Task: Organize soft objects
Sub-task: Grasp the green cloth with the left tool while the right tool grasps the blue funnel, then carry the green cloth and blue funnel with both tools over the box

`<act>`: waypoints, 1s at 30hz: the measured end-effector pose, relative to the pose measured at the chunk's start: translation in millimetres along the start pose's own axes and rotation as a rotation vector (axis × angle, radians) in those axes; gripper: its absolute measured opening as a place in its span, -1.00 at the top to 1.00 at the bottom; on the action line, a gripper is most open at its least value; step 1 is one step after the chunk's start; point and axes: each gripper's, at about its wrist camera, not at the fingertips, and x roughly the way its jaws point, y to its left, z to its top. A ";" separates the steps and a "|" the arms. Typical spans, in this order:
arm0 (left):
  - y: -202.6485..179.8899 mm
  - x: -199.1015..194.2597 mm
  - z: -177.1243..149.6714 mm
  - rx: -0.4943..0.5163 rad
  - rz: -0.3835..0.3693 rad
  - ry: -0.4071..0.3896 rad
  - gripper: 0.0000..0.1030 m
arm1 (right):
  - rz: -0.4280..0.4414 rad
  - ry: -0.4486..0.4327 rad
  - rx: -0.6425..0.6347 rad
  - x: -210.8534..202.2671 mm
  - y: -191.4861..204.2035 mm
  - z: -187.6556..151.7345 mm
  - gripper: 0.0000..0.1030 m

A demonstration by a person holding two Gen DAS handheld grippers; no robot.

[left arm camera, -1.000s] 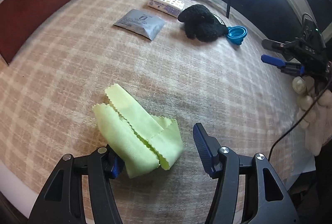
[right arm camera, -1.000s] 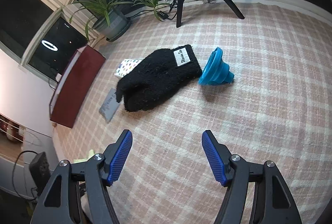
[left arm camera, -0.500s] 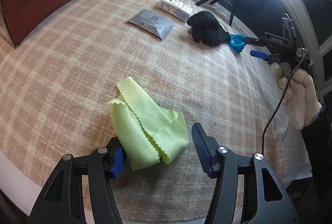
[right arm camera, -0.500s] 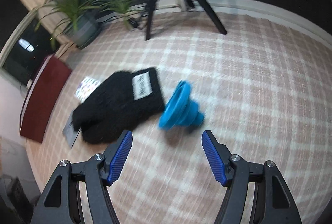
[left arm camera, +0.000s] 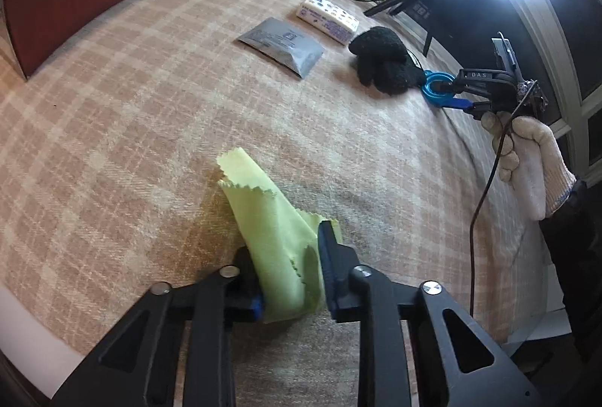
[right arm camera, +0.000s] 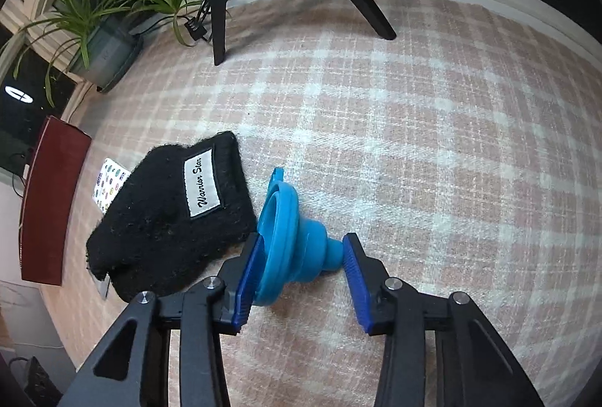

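Left gripper [left arm camera: 291, 269]: closing onto green cloth [left arm camera: 269, 218], its long axis toward 11 o'clock.
Right gripper [right arm camera: 301, 275]: closing around blue funnel [right arm camera: 297, 237], pads barely touching.

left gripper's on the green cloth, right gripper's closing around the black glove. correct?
Not quite. The right gripper is closing around the blue funnel, not the black glove, which lies beside it; the right wrist view shows this. The left gripper is closing on the green cloth, as you said.
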 end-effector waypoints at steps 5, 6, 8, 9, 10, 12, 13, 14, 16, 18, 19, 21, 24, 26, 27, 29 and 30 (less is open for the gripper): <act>1.4 -0.2 -2.1 -0.003 -0.007 -0.007 0.87 | 0.002 -0.002 -0.004 -0.5 -1.7 -1.2 0.30; 0.5 -0.2 -2.3 -0.001 -0.010 -0.009 0.88 | 0.000 -0.003 -0.008 -0.5 -1.4 -1.1 0.30; -2.5 -0.8 -3.1 0.009 -0.021 -0.015 0.90 | -0.003 -0.007 -0.015 -1.2 -0.9 -2.7 0.33; -3.7 -1.6 -3.2 0.013 -0.026 -0.021 0.91 | -0.002 -0.011 -0.014 -1.7 -1.4 -3.6 0.34; -4.5 -2.3 -2.6 0.013 -0.036 -0.027 0.93 | 0.000 -0.014 -0.010 -2.8 -2.6 -4.9 0.37; -4.0 -3.8 -1.0 -0.010 -0.084 -0.035 0.93 | 0.010 -0.020 0.001 -5.1 -5.7 -6.3 0.44; -3.5 -4.7 -0.5 -0.023 -0.100 -0.039 0.93 | 0.016 -0.023 0.009 -6.9 -7.8 -7.3 0.51; -2.1 -6.4 1.3 -0.042 -0.123 -0.045 0.93 | 0.023 -0.028 0.018 -9.1 -10.0 -8.0 0.56; -0.6 -10.8 5.8 -0.063 -0.154 -0.062 0.93 | 0.045 -0.036 0.032 -14.1 -12.3 -9.3 0.57; 0.2 -12.0 10.5 -0.064 -0.157 -0.069 0.93 | 0.044 -0.045 0.028 -16.3 -12.0 -9.5 0.57; 0.9 -11.9 12.5 -0.066 -0.160 -0.070 0.93 | 0.043 -0.045 0.026 -16.6 -12.0 -9.5 0.58; 2.0 -12.3 15.2 -0.071 -0.164 -0.074 0.93 | 0.056 -0.044 0.033 -17.1 -12.4 -10.7 0.58; 2.4 -14.6 18.9 -0.067 -0.171 -0.081 0.93 | 0.064 -0.052 0.037 -19.4 -11.2 -12.2 0.59; 2.0 -15.0 20.7 -0.064 -0.170 -0.085 0.93 | 0.067 -0.060 0.042 -22.5 -11.6 -13.5 0.59; 2.6 -14.8 22.0 -0.067 -0.177 -0.086 0.93 | 0.071 -0.066 0.046 -24.7 -12.0 -14.5 0.59; 3.8 -14.2 24.0 -0.071 -0.183 -0.091 0.93 | 0.081 -0.077 0.060 -30.9 -13.5 -17.1 0.59; 4.1 -14.5 24.7 -0.074 -0.187 -0.094 0.93 | 0.090 -0.081 0.067 -34.2 -14.5 -19.2 0.59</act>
